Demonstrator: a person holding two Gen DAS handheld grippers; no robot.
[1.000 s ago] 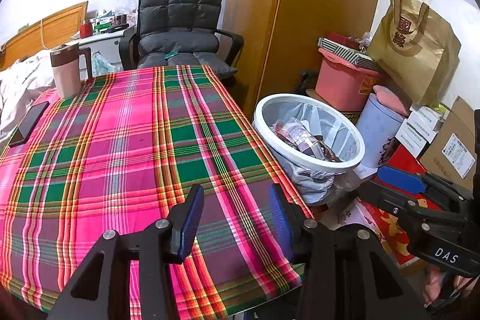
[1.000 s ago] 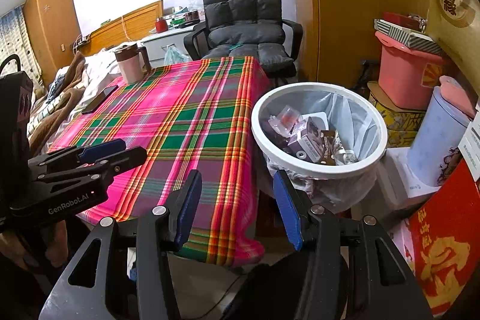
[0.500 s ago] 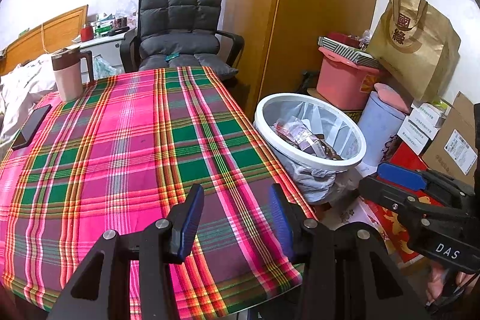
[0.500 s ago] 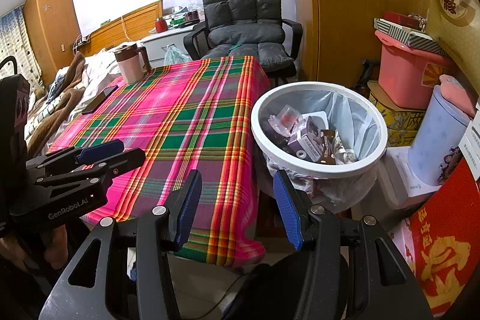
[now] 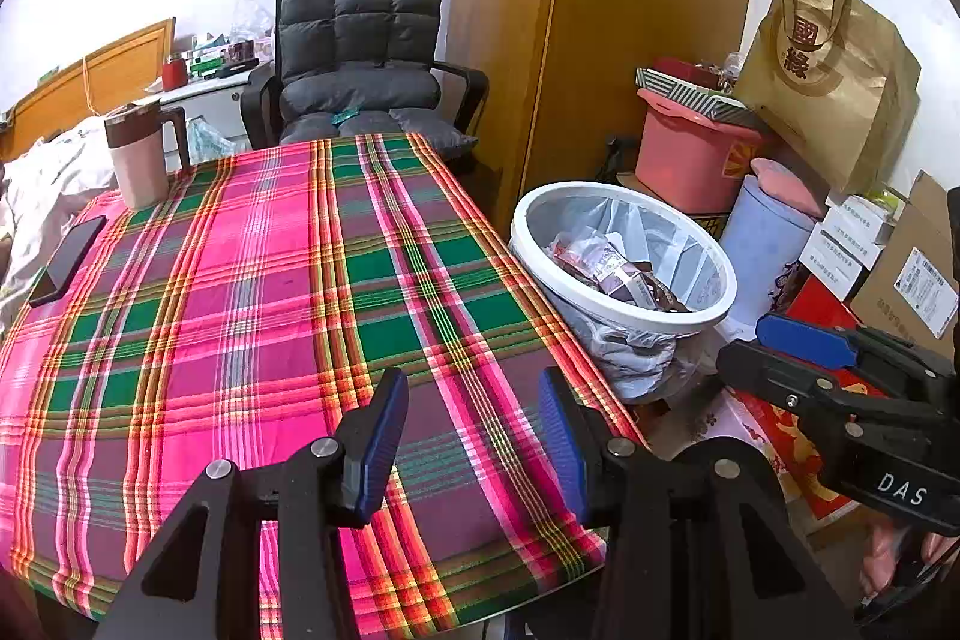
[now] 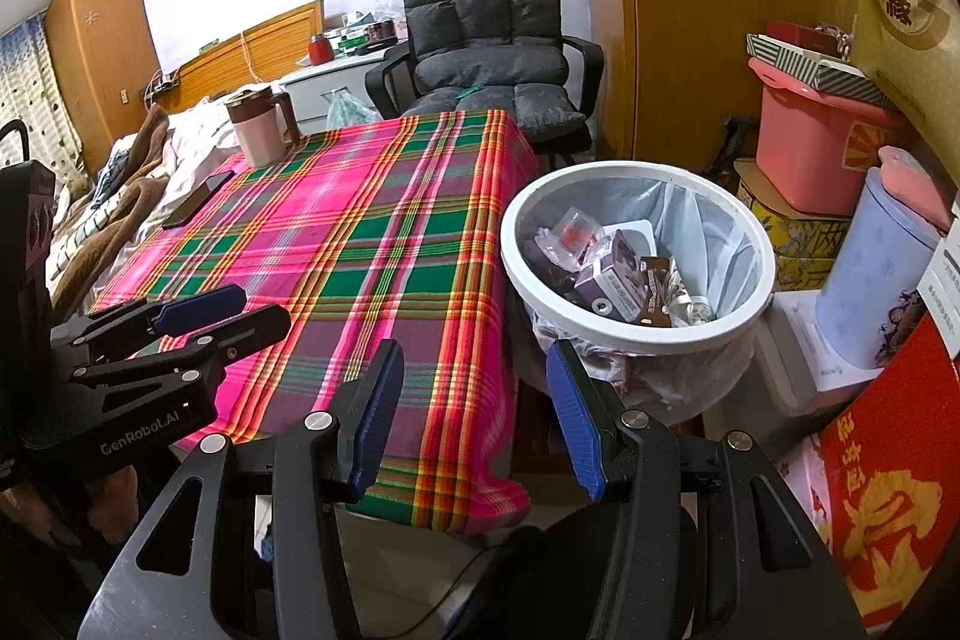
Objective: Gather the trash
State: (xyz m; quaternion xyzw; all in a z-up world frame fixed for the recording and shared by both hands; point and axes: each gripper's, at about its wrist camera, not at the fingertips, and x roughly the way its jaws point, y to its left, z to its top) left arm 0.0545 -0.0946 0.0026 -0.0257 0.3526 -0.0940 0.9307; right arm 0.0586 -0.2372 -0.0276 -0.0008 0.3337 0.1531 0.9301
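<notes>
Left gripper (image 5: 474, 436): jaws parted by a moderate gap, nothing between the blue pads; it hangs over the near end of the table and touches nothing.
Left gripper, side view (image 6: 222, 313): seen from the right wrist camera at the left edge, above the cloth's near corner; from this angle the gap cannot be judged.
Phone (image 5: 67, 259): one, dark, flat on the cloth near the table's left edge.
Mug (image 5: 139, 157): one, pale with a brown lid and handle, upright at the far left corner of the table.
Table (image 5: 252, 292): one, covered by a pink, green and orange plaid cloth.
Chair (image 5: 360, 58): one, grey and padded, at the far end of the table.
Right gripper (image 6: 474, 412): jaws parted, nothing between the pads; it hangs over the gap between the table's edge and the bin.
Trash bin (image 6: 757, 244): one, white-rimmed with a pale liner, on the floor just beside the table's right edge.
Trash (image 6: 618, 274): several wrappers and small packets lying inside the bin; exact count cannot be told.
Pink tub (image 5: 690, 160): one, behind the bin, with a striped box on top.
Paper bag (image 5: 834, 82): one, brown, against the right wall.
</notes>
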